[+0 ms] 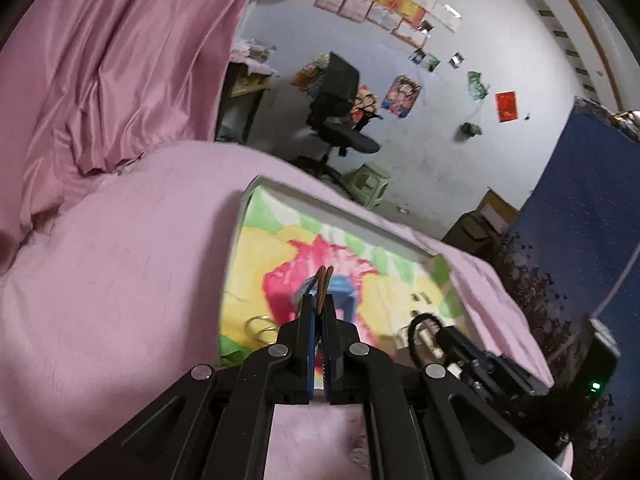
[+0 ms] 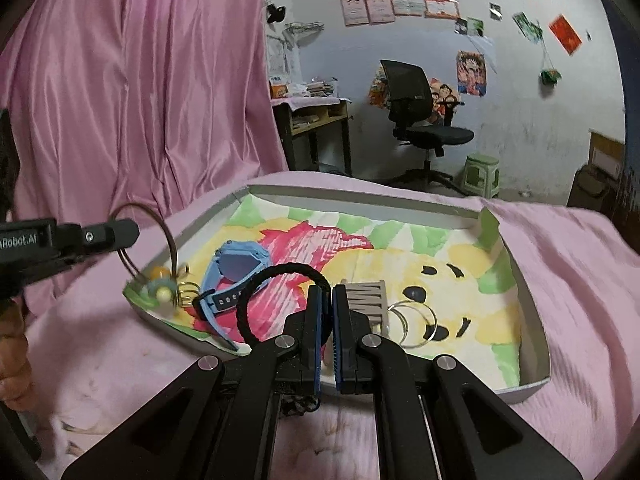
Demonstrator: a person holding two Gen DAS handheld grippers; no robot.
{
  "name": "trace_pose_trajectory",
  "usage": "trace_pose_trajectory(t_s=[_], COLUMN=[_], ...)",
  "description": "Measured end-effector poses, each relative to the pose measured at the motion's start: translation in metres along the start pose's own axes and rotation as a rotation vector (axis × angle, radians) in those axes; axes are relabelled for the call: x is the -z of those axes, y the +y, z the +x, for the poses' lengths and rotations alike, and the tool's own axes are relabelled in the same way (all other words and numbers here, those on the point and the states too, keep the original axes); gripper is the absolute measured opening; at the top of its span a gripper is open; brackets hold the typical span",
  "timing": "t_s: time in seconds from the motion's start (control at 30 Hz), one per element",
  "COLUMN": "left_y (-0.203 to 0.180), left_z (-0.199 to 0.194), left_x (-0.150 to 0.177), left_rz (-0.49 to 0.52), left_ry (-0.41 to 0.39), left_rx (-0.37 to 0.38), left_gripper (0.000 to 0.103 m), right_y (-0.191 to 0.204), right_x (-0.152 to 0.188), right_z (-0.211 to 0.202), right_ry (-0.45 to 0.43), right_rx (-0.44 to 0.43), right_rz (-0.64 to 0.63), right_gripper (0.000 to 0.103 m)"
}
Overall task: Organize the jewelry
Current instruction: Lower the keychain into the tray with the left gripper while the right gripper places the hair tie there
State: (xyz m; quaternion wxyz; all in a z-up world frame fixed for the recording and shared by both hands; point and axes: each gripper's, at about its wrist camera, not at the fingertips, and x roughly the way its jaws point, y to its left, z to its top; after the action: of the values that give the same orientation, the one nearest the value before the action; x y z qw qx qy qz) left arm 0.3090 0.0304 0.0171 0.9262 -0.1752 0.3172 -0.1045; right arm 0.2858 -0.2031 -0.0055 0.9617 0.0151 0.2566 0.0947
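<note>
While both grippers hang over the lined box on the bed, things stand as follows:

Left gripper (image 1: 319,299): jaws pressed together on the thin brown wire hoop (image 2: 170,240), whose doubled edge sticks up past the fingertips in the left wrist view.
Hoop's place: held in the air over the near left corner of the box; the right wrist view shows it as one large ring hanging from the fingertips.
Charm cluster (image 2: 160,286): yellow, pale blue and cream beads bunched at the bottom of the hoop, right at the box's corner; whether they touch the lining cannot be told.
Right gripper (image 2: 327,292): jaws nearly together, with a narrow slit between the blue pads.
Black braided band (image 2: 276,274): arcs up and over to the tip of the right gripper's left-hand finger; whether it is pinched or only hooked there cannot be told.
Box (image 2: 360,196): a shallow grey cardboard tray on the pink sheet (image 2: 580,264), lined with a cloth of green, yellow and pink cartoon print.
Blue watch (image 2: 236,272): lies in the left part of the box, strap trailing toward the near rim.
Gold rings (image 2: 186,292): a small coil just left of the watch strap, beside the charm cluster.
Grey striped clip (image 2: 368,296): lies mid-box, just beyond the right gripper's tips.
Silver hoops (image 2: 412,320): two thin overlapping circles just right of the clip.
Background: a black office chair (image 2: 416,96) and a green stool (image 2: 482,174) by the wall.
</note>
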Motion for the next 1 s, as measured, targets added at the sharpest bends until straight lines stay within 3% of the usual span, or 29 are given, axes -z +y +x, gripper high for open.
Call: trace_pose_trajectory(t_s=[0.3,0.67,0.73,0.8,0.9,1.0], left_y=[0.009,0.004,0.003,0.001,-0.004,-0.007], left_z=[0.026,0.022,0.018,0.011,-0.002,-0.012], left_x=[0.011,0.014,0.014,0.014,0.015,0.017], left_rz=[0.008,0.058,0.065,0.074,0.089,0.108], left_ry=[0.117,0.138,0.133,0.118,0.067,0.034], left_rx=[-0.075,-0.099,-0.094,-0.084,-0.095,-0.104], left_gripper=[0.003,0.007,0.013,0.029,0.054,0.057], right_y=[0.037,0.035,0.033,0.030,0.022,0.016], right_x=[-0.005,-0.006,-0.006,-0.006,-0.007,-0.008], right_z=[0.008,0.005,0.002,-0.001,-0.010,-0.021], right_ry=[0.040,0.078,0.069,0.055,0.021,-0.012], right_rx=[0.115,0.081,0.067,0.061,0.043,0.030], right_rz=[-0.202,-0.179,-0.160,-0.139,-0.096,-0.062], right_gripper=[0.005,0.008,0.012,0.025,0.031,0.037])
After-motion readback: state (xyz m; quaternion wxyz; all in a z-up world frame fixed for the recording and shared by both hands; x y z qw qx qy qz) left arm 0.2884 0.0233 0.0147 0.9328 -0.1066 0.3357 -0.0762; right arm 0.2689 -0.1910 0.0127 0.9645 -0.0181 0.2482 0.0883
